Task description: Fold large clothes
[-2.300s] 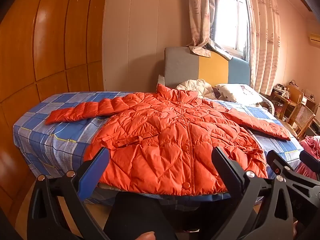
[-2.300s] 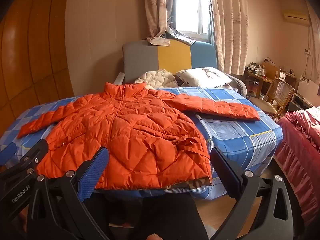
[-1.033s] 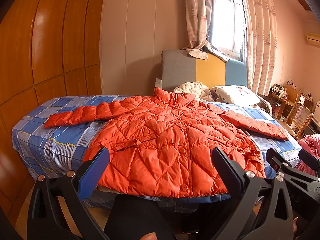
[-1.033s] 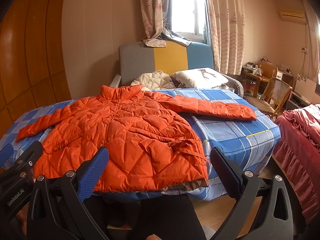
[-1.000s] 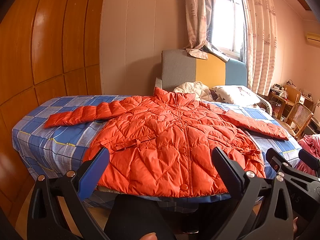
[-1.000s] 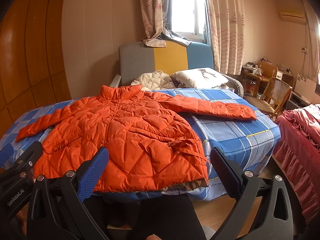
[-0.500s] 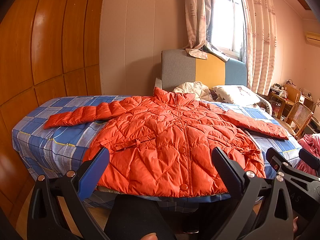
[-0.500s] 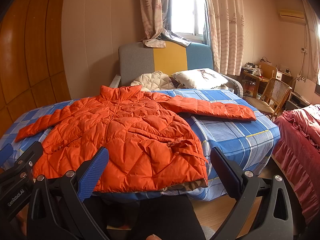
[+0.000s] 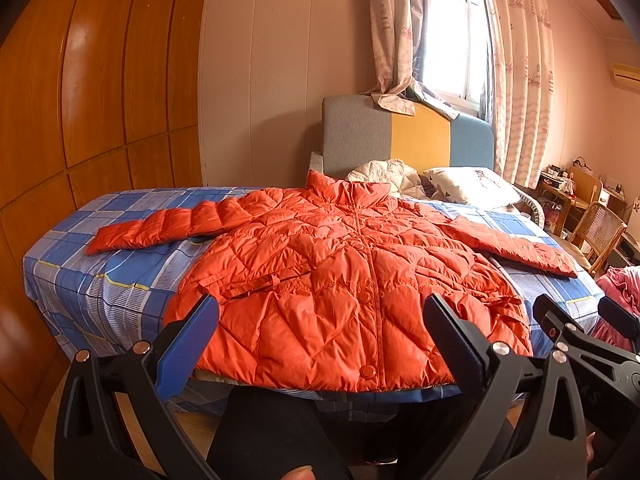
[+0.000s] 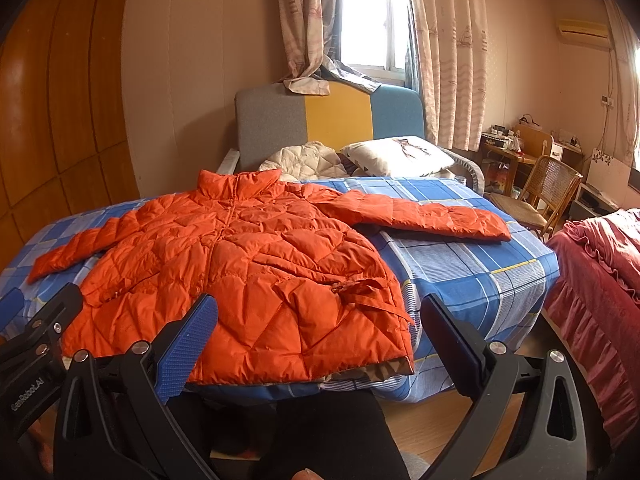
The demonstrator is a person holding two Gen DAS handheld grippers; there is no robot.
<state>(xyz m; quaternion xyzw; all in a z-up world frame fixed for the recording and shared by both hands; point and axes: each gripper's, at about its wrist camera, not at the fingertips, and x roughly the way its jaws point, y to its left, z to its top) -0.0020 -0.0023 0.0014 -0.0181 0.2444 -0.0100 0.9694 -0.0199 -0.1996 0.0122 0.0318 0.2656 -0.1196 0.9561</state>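
Grippers hang side by side at the near edge of the bed [image 9: 100,280], both spread wide with nothing between the fingers: the left gripper [image 9: 320,340] faces the coat's middle, and the right gripper [image 10: 316,340] faces its right half, each short of the hem and touching nothing. Just beyond them the orange coat [image 9: 352,272] lies flat, front up and snapped closed, hem at the near edge, collar toward the far headboard [image 10: 320,120], so its long axis runs near to far. The sleeves stretch out across that axis: the left sleeve [image 9: 168,226] is nearer the left gripper, the right sleeve [image 10: 424,218] nearer the right one. Judging by this, folding has not begun, and each sleeve probably falls to the gripper on its own side.
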